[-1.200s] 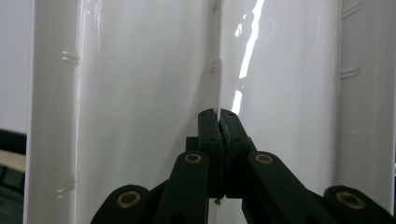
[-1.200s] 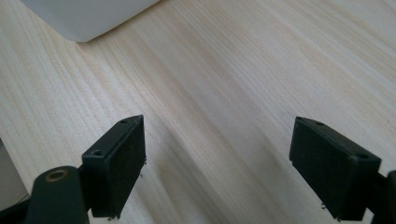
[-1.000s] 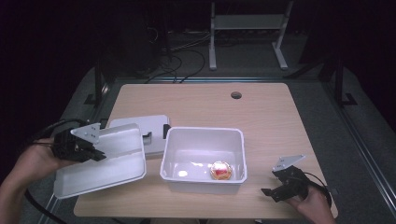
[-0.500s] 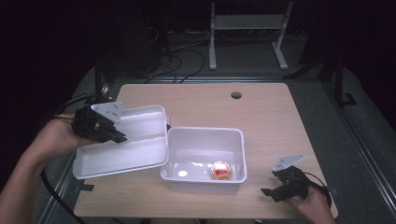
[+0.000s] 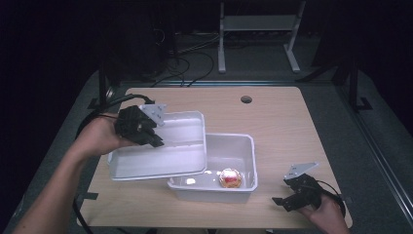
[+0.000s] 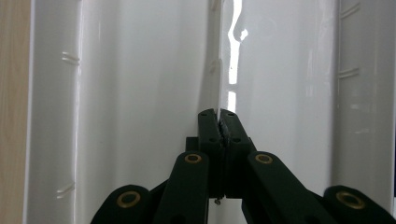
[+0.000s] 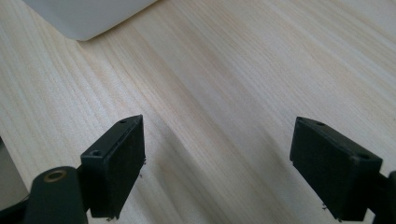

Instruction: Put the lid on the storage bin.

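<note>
The white plastic lid (image 5: 160,148), shallow with a ridge down its middle, hangs tilted above the table (image 5: 292,126), its right edge overlapping the open white tub (image 5: 229,156). The left gripper (image 5: 146,134) is clamped on that ridge, forearm reaching in from the lower left. The right gripper (image 5: 297,192) rests spread wide near the table's front right corner.

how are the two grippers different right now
The left gripper is shut on the rim of the white lid and holds it up, overlapping the left end of the white bin; the right gripper is open, with nothing but bare table between its jaws. The left one sits over the table's left half, the right one low at the near right corner. Both are black and hand-held.
</note>
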Tool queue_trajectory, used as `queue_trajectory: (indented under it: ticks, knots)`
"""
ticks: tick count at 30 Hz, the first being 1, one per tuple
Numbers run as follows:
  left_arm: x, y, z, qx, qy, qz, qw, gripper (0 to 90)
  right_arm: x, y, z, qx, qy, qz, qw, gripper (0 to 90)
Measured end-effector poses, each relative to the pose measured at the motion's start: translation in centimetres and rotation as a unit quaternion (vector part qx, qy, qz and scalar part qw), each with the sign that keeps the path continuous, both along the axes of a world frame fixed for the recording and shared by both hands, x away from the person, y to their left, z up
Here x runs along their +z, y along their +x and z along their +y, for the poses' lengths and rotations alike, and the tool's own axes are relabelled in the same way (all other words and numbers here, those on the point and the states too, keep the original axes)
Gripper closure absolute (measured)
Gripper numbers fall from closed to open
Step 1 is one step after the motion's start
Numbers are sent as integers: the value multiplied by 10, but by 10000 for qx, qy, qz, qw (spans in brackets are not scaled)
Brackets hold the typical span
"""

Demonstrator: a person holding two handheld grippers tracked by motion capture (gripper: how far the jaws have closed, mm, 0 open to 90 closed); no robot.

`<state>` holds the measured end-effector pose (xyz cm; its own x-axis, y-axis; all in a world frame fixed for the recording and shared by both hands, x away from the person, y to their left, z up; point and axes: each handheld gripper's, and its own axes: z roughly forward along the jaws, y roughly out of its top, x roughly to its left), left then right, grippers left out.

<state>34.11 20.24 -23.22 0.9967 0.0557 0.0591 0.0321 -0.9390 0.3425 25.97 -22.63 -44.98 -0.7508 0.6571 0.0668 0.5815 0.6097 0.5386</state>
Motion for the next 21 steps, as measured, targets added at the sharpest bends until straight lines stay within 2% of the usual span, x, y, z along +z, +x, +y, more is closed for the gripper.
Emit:
queue_trajectory:
  ticks: [1,4,5,7,8,9,10,14,21]
  knots:
    - [-2,1,-11,-76,19,17,10000,894,0,0,-1,-20,7,0,10000,169]
    - [-4,3,-21,-160,63,27,9998,894,1,-1,-2,-41,14,-9,10000,169]
    - [-7,3,-26,-150,26,32,9999,894,1,-1,-3,-46,22,-17,10000,169]
    - [-11,4,-42,-258,94,75,9996,893,1,-2,-3,-44,23,-30,10000,169]
    - [-11,4,-42,-258,94,75,9996,893,1,-2,-3,-44,23,-30,10000,169]
    - [-13,5,-53,-298,105,108,9994,893,2,-2,-3,-50,19,-34,10000,169]
    - [-13,5,-53,-298,105,108,9994,893,2,-2,-3,-50,19,-34,10000,169]
    - [-19,8,-72,-356,129,154,9992,893,2,-2,-4,-57,-4,-50,10000,165]
    - [-36,12,-100,-480,239,311,9981,893,2,-3,-6,-90,-2,-64,9999,163]
